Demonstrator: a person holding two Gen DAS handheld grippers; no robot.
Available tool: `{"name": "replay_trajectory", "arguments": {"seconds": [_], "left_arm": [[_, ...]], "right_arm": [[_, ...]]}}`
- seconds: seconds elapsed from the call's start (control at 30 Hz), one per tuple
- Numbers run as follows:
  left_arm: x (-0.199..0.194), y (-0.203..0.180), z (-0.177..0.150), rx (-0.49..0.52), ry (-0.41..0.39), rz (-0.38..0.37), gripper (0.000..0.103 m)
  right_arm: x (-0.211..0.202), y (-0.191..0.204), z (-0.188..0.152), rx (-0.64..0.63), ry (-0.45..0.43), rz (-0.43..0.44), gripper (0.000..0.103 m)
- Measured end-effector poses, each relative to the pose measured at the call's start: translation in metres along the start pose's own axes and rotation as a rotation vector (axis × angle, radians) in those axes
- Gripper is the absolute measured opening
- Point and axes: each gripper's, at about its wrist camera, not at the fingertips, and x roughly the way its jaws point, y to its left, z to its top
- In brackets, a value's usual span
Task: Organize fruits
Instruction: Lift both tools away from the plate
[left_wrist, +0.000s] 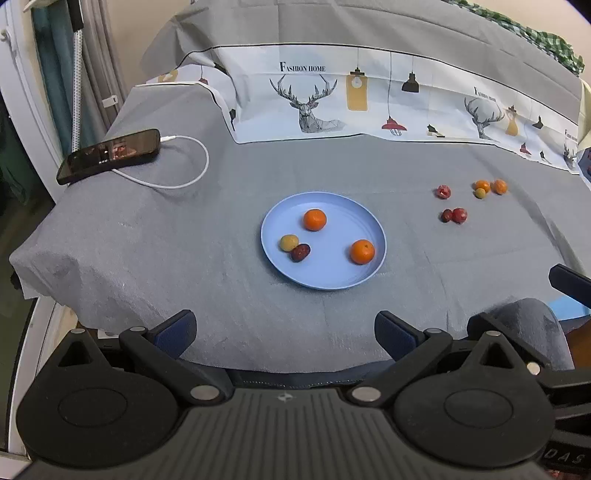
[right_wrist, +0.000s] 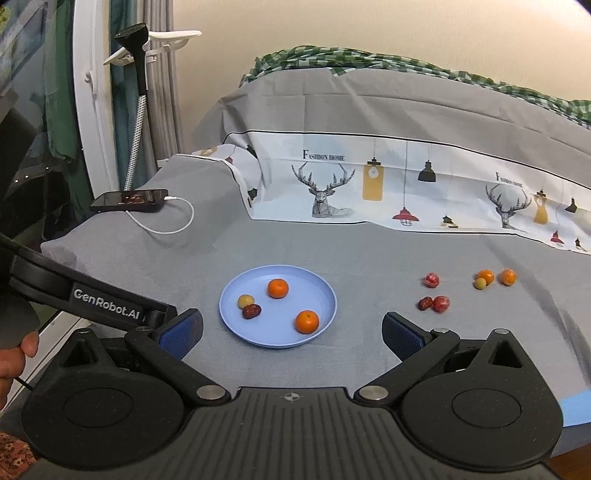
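Fruit sits on a blue plate (left_wrist: 280, 210) at the centre of the left wrist frame: two tangerines (left_wrist: 314, 219), a yellowish fruit (left_wrist: 288, 243) touching a dark red one (left_wrist: 299, 253). We see both the left tongs (left_wrist: 285, 334) and the right tongs (right_wrist: 292, 334) spread apart and empty, low in frame, nearer us than the plate. Loose fruits (left_wrist: 480, 190) lie on the grey cloth, right of centre.
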Motion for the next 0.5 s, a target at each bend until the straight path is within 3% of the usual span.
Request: {"name": "replay_trajectory", "arguments": {"seconds": [0.5], "left_arm": [[0.006,0.001,0.003,-0.001,0.011,0.032,0.103]], "right_arm": [[0.010,-0.004,-0.004,0.029,0.034,0.012,0.102]]}}
